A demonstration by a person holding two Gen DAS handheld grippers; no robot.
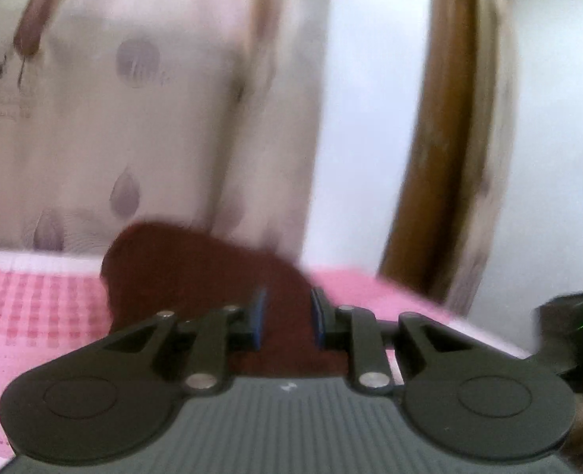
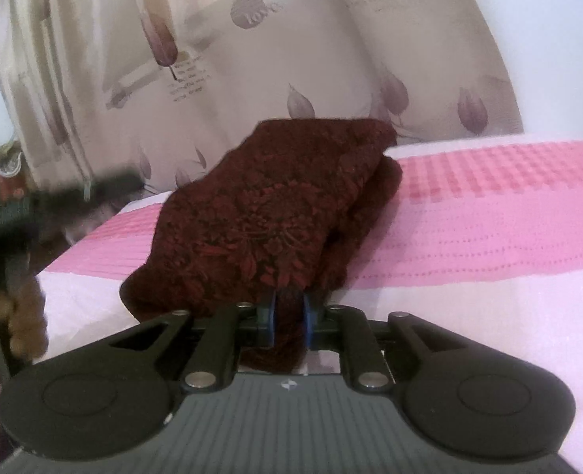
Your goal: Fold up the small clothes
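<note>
The right tongs (image 2: 289, 322) are drawn narrow, their blue pads pinching the near edge of the dark red patterned garment (image 2: 267, 213). From that pinch the cloth runs away toward the curtain (image 2: 228, 91), lying on the pink bed cover (image 2: 489, 213), with a second layer showing under its right side, so it looks already doubled over at least once. The left tongs (image 1: 287, 318) stand somewhat wider apart, with the same dark red cloth filling the gap between the pads; the left wrist view is blurred, so I cannot tell whether the pads actually bear on it.

Judging by this, the fold is mid-way: one edge is gripped, perhaps at two points, and the bulk rests on the bed cover. The next move likely calls for lifting that near edge and carrying it over toward the curtain side of the garment, keeping both tongs level so the layers underneath do not slide or bunch. The knit looks thick and soft, so it may sag between the grips.

Counted: two tongs, one garment, one bed cover, one curtain behind it printed with leaves and lettering. To the right of the curtain in the left wrist view stand a white wall and a brown wooden door frame (image 1: 441, 150). Dark blurred clutter (image 2: 7, 213) sits off the garment's left side; its nature is unclear.
</note>
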